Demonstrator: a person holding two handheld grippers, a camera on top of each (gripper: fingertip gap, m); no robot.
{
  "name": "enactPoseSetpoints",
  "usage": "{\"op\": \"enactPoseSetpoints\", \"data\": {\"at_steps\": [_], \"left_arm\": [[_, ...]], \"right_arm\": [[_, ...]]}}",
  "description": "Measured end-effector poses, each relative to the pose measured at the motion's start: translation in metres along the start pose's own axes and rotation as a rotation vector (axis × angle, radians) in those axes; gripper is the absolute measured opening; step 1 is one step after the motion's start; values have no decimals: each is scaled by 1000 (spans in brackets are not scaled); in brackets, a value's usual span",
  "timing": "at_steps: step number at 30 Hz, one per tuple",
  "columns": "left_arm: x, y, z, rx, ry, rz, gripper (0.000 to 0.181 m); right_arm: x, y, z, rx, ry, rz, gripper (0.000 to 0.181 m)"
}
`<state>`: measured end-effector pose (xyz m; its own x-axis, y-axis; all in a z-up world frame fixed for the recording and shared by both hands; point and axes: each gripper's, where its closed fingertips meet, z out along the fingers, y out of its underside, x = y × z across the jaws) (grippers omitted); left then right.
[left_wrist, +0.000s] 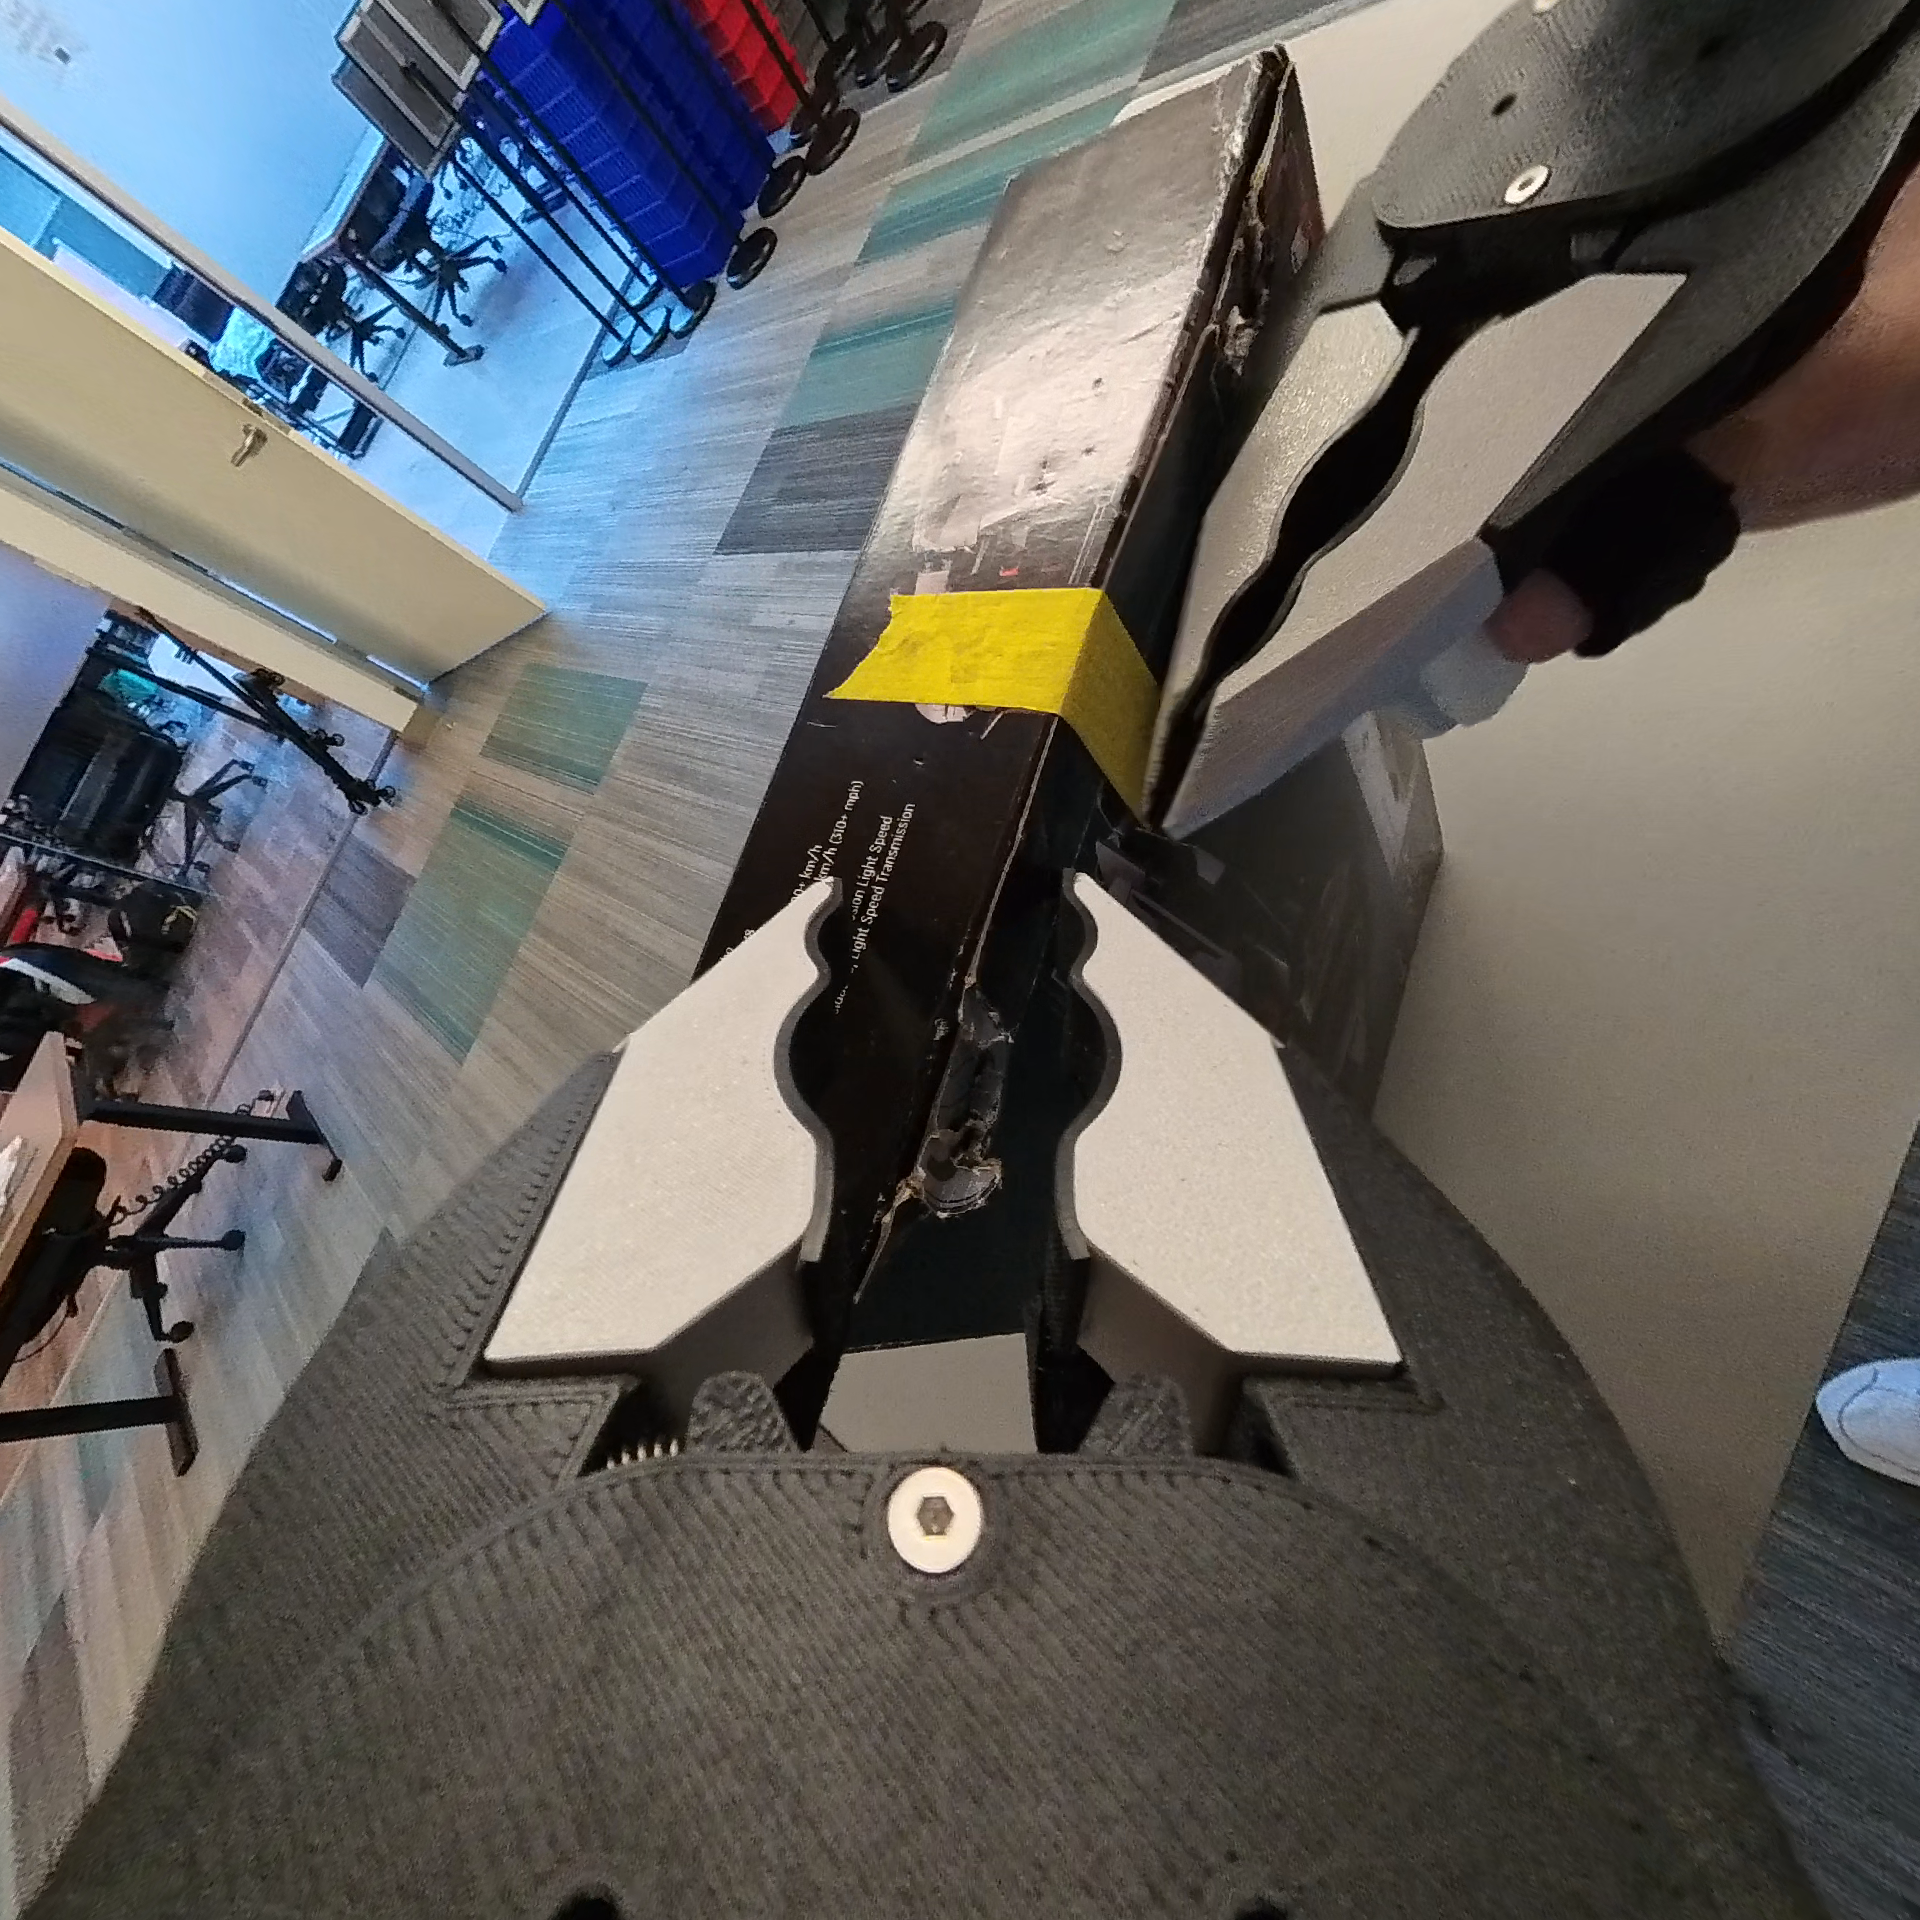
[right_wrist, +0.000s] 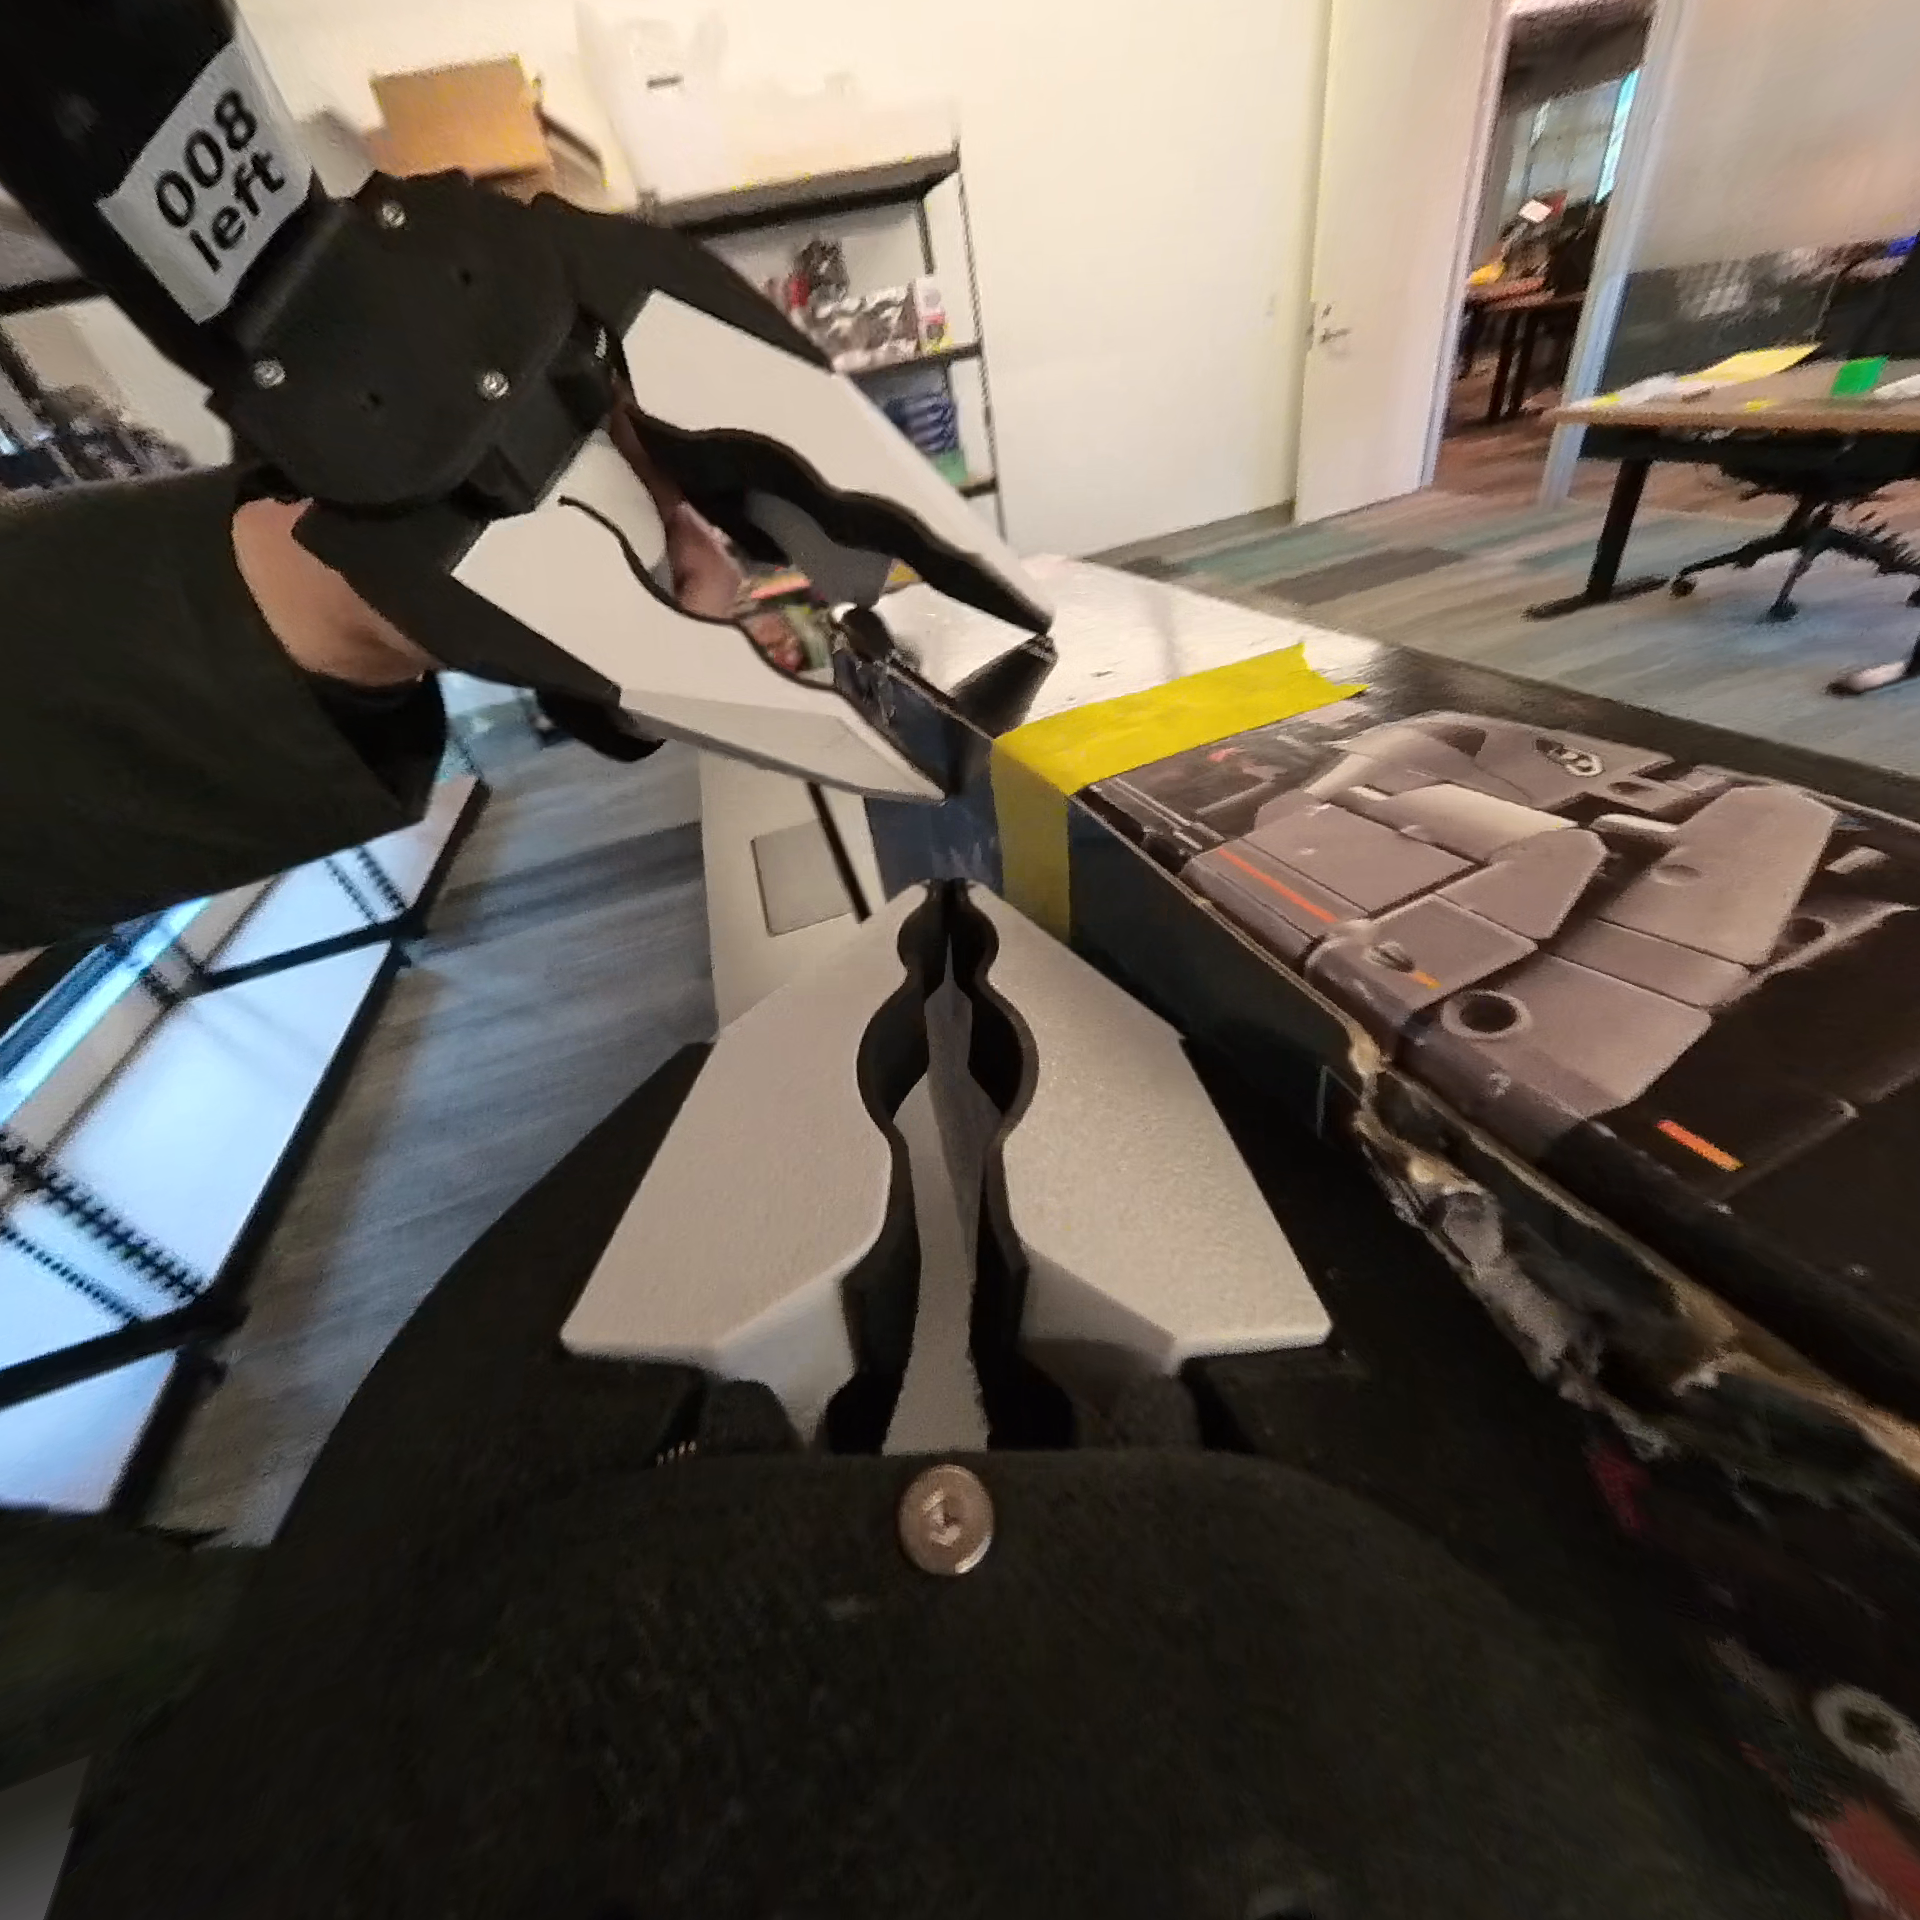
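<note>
A long black cardboard box (left_wrist: 1091, 364) lies on a white table (left_wrist: 1662, 1039), with a strip of yellow tape (left_wrist: 987, 649) wrapped over its edge. My left gripper (left_wrist: 956, 888) straddles the torn end corner of the box, one finger on each face, and grips it. The right wrist view shows this gripper (right_wrist: 987, 717) clamped over that corner. My right gripper (right_wrist: 945, 894) is shut with its tips against the box's side face, just left of the yellow tape (right_wrist: 1164, 717). In the left wrist view its tips (left_wrist: 1153, 821) touch the tape's lower end. The box's printed face (right_wrist: 1507, 883) has a torn lower edge.
A rack of blue and red bins (left_wrist: 623, 114) and office chairs stand on the floor beyond the box. A metal shelf (right_wrist: 883, 312), a door (right_wrist: 1382, 260) and a desk (right_wrist: 1714, 416) are at the back. A white shoe (left_wrist: 1870, 1413) shows beside the table.
</note>
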<state>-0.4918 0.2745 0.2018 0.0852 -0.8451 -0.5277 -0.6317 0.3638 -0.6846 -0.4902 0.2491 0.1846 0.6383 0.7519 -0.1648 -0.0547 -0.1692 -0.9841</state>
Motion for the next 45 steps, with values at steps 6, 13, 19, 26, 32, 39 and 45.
{"op": "enactPoseSetpoints", "data": {"at_steps": [6, 13, 19, 26, 32, 39, 45], "left_arm": [[1, 0, 0, -2, -8, 9, 37], [2, 0, 0, 5, -14, 23, 36], [2, 0, 0, 4, -18, 27, 36], [2, 0, 0, 7, -24, 34, 36], [2, 0, 0, 5, -19, 34, 36], [2, 0, 0, 20, -12, 52, 35], [2, 0, 0, 22, -9, 64, 35]], "right_arm": [[2, -16, 1, 81, 46, -10, 0], [14, -52, -11, 130, 54, 92, 0], [5, -39, -14, -241, -22, 526, 0], [5, -46, -5, -480, -52, 830, 0], [10, -30, -6, -554, -90, 1063, 0], [38, -32, 13, -571, -7, 1133, 0], [67, -34, 29, -526, 36, 1149, 0]]}}
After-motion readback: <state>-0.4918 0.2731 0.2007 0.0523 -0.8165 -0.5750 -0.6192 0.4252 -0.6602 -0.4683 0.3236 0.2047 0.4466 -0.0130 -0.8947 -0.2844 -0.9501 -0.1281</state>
